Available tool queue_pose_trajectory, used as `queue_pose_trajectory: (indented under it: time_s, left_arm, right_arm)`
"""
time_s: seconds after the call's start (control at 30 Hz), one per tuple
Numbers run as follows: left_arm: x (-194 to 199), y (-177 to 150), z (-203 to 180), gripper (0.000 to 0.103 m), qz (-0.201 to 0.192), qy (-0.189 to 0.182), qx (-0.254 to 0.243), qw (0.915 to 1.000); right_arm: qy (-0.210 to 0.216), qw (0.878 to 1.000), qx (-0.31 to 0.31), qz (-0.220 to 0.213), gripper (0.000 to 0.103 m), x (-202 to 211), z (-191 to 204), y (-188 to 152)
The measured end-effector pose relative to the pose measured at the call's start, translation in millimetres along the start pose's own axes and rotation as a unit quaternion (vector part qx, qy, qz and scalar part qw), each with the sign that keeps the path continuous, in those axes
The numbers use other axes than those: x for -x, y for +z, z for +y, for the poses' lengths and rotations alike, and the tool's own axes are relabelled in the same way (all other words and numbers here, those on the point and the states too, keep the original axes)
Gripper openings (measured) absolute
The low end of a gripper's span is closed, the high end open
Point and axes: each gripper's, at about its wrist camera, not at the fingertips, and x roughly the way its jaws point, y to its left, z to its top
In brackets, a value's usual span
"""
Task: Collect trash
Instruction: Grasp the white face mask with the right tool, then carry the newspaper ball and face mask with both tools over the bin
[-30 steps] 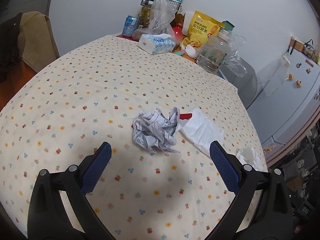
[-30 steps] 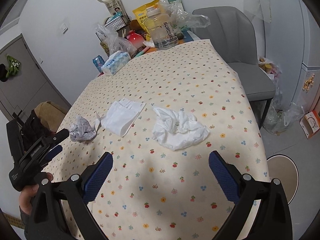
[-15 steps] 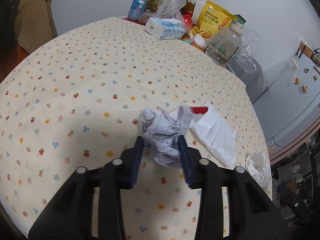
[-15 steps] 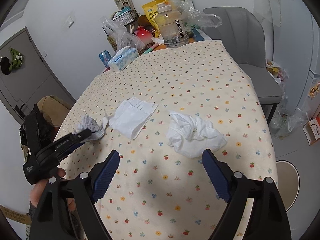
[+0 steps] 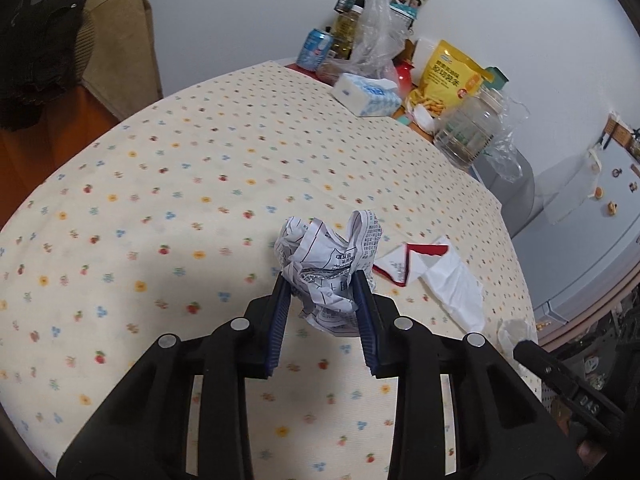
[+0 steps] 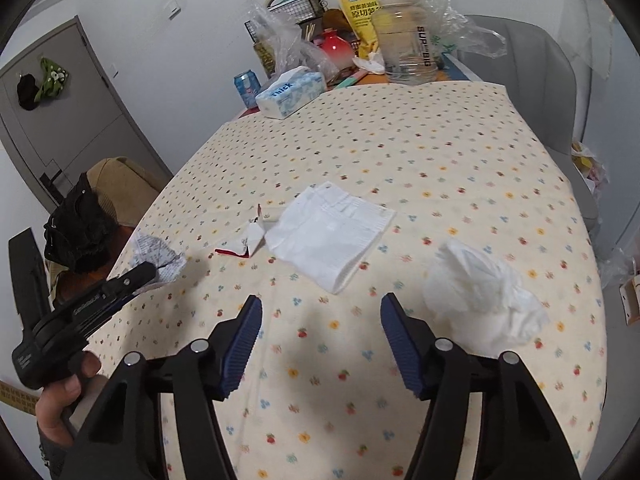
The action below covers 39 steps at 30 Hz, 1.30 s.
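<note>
Nearest the left wrist camera, the left gripper (image 5: 322,292) is clamping its two blue pads on a crumpled ball of printed paper (image 5: 330,264), which is sitting pinched between them and seemingly lifted just clear of the flower-patterned surface (image 5: 160,200), though contact underneath cannot be told for certain. The right gripper (image 6: 320,316) is hanging over the near part of the surface with its jaws spread wide and nothing between them.

The step in hand looks like the first pick-up: one piece of trash is secured, and the next move probably calls for carrying it off to a bin, which neither view is showing, while the right gripper is lining up on another piece.

Counting the loose trash: one printed paper ball in the left gripper, one flat white napkin (image 6: 332,232) near the middle, one small torn scrap with a red edge (image 6: 244,244) touching the napkin's left side, and one crumpled white tissue wad (image 6: 480,300) just beside the right gripper's right finger. That is making four pieces, three of them lying uncollected.

Farther back, at the far end by the wall, one tissue pack (image 6: 290,92), one blue drink can (image 6: 248,86), one large clear jug (image 6: 408,52) and one yellow snack bag (image 6: 362,12) are standing clustered among plastic bags.
</note>
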Motion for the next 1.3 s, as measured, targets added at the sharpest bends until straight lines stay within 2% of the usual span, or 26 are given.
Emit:
queue_pose_trajectory:
  time_s: [0.4,0.5,0.57,0.63,0.77,1.03,1.3]
  left_arm:
    - [1,-9,22,0.032,0.005,0.006,0.015,0.9999]
    - [1,-9,23,0.032,0.006,0.006,0.015,0.9999]
    - [2,-10,23,0.032,0.006,0.006,0.015,0.9999]
    - [2,-9,21,0.032,0.006,0.005,0.013,0.9999]
    - [4,-9,14,0.032,0.006,-0.001,0.006,1.0]
    - [7,-13,-14,0.032,0.006,-0.014,-0.017,0.9997]
    - [12,-20,-50,0.032,-0.003,-0.019,-0.041,0.999]
  right_arm:
    - [-0.033,0.999,0.003,0.037,0.052,-57,5,11]
    - [-0.05,0.998,0.012,0.039,0.039,-66,6,12]
    - [-0.061,0.997,0.02,0.041,0.017,-67,8,12]
    - [-0.049,0.997,0.021,0.048,0.009,-65,7,11]
    - [-0.034,0.998,0.031,0.048,0.005,-51,12,6]
    - [-0.018,0.999,0.035,0.008,0.005,3,13,-1]
    - [-0.011,0.999,0.012,-0.03,0.005,52,-10,-6]
